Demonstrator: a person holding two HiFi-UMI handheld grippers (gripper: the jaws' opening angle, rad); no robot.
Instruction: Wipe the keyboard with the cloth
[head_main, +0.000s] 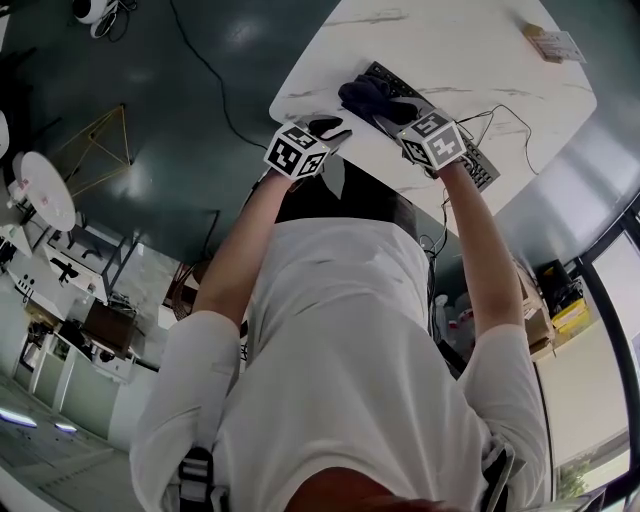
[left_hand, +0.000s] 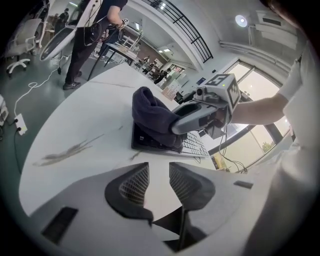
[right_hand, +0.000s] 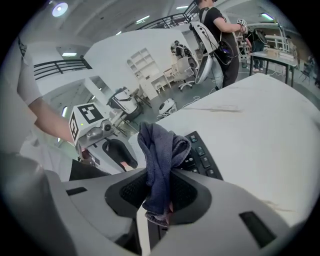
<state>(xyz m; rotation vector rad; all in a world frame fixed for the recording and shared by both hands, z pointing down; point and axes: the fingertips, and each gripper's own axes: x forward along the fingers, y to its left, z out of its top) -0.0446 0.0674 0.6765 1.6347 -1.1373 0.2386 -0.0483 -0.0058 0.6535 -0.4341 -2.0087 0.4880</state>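
A white table (head_main: 450, 40) with faint grey marble veins and a rounded edge stands on a dark, glossy floor (head_main: 150, 60). On it lies a flat black keyboard (right_hand: 202, 157) with rows of small square keys. My right gripper (right_hand: 159, 192) is clamped on the cloth (right_hand: 161, 150), a soft, fuzzy, dark blue-grey rag bunched into thick folds, which rests on one end of the keyboard. My left gripper (left_hand: 159, 182) hangs over bare tabletop near that end, its ribbed black pads (left_hand: 134, 184) slightly apart with nothing between them.
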